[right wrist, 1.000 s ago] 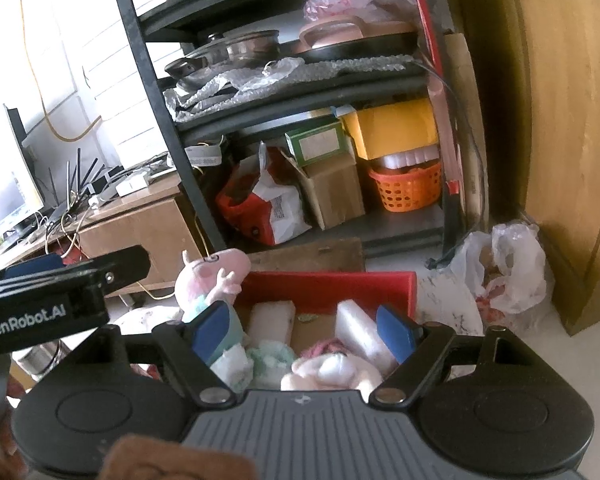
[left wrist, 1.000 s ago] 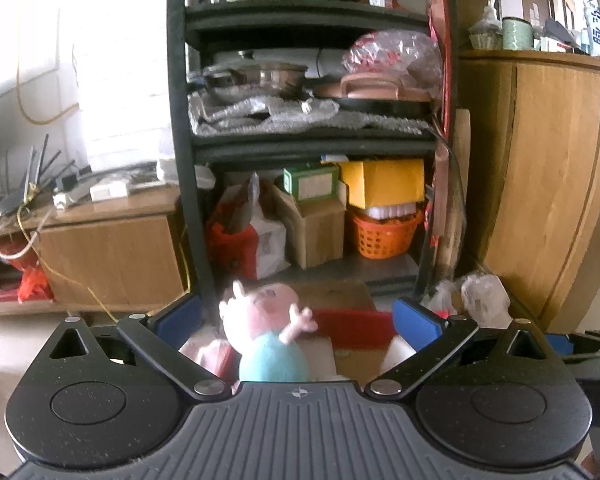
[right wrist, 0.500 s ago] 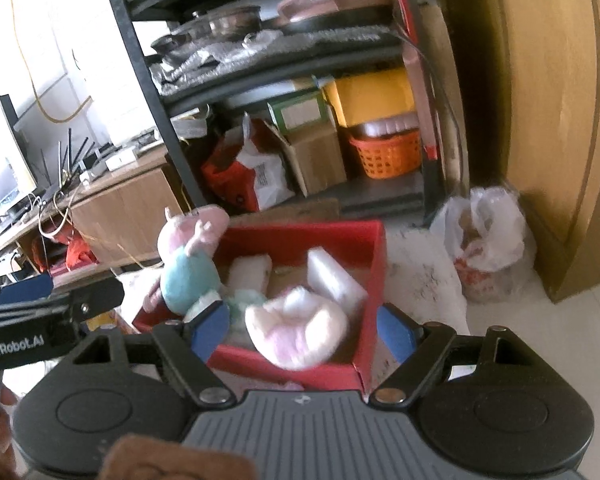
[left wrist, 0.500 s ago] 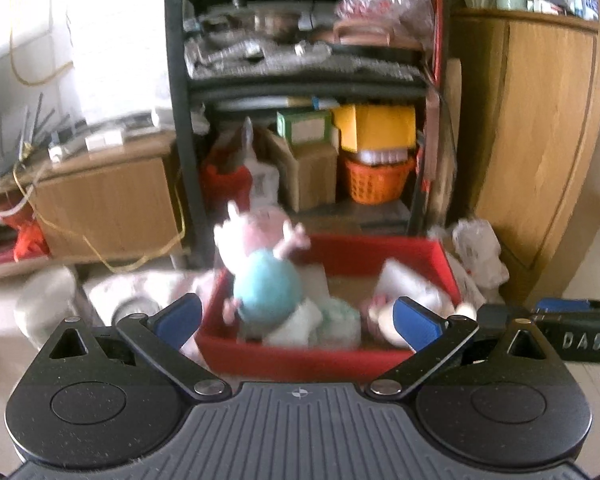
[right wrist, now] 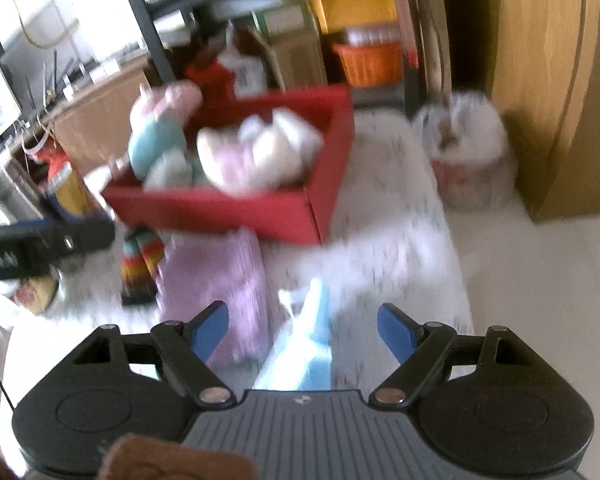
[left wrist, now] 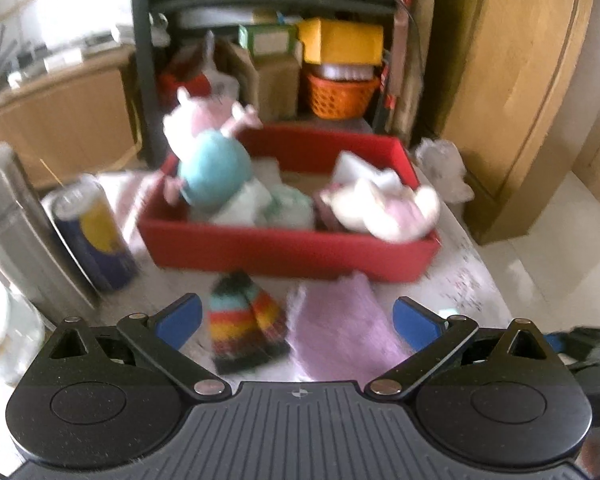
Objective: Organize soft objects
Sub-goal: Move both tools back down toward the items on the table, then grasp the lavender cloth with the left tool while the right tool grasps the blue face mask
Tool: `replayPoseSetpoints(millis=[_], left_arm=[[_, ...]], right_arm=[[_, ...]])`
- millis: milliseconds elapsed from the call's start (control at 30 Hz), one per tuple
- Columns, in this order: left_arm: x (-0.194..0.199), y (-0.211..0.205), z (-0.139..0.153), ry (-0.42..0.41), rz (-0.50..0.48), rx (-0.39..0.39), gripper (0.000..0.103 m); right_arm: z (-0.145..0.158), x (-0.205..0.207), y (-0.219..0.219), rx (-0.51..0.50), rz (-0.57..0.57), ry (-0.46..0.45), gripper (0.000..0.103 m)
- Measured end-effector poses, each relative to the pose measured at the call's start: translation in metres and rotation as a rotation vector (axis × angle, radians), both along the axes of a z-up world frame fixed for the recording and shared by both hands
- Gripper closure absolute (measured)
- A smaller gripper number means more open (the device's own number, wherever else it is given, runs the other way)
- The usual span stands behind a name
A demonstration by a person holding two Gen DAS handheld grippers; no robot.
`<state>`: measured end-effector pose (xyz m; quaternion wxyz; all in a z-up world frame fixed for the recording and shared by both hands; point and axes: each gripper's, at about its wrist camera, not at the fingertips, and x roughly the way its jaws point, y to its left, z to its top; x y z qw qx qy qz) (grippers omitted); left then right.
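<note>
left gripper [left wrist: 298, 320] fingers apart – over striped sock [left wrist: 242, 328] | right gripper [right wrist: 302, 330] fingers apart | red box [left wrist: 288, 250] near table edge

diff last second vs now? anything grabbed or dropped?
Both views tipped down: shelves slid up out of frame, and the striped knit piece, purple cloth and light blue cloth came into view in front of the red box. Nothing grabbed or released. Left gripper and right gripper stay open and empty; box contents unchanged.
</note>
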<state>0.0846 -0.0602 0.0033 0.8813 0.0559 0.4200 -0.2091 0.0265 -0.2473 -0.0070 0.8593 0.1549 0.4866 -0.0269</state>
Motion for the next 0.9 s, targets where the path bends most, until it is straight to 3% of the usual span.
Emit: replayPoseSetpoints(millis=[267, 433, 500, 667, 800, 900], left_arm=[[0.002, -0.009, -0.019, 0.108, -0.020, -0.026, 0.006], [0.012, -0.020, -0.038, 0.231, -0.028, -0.087, 0.006], [0.017, -0.029, -0.047, 0.271, -0.032, -0.082, 0.007], [0.025, -0.046, -0.069, 0.311, -0.027, -0.017, 0.013], [0.033, -0.048, -0.082, 0.394, -0.004, -0.066, 0.042], [0.033, -0.049, -0.084, 0.402, -0.001, -0.070, 0.068]], right_arm=[[-0.036, 0.001, -0.001, 0.043, -0.005, 0.110, 0.050], [-0.041, 0.005, 0.000, 0.029, 0.033, 0.114, 0.071], [-0.039, 0.005, 0.003, 0.021, 0.060, 0.108, 0.086], [-0.040, 0.002, -0.001, 0.059, 0.087, 0.104, 0.092], [-0.037, 0.000, -0.007, 0.087, 0.079, 0.095, 0.092], [-0.036, 0.000, -0.012, 0.106, 0.070, 0.092, 0.092]])
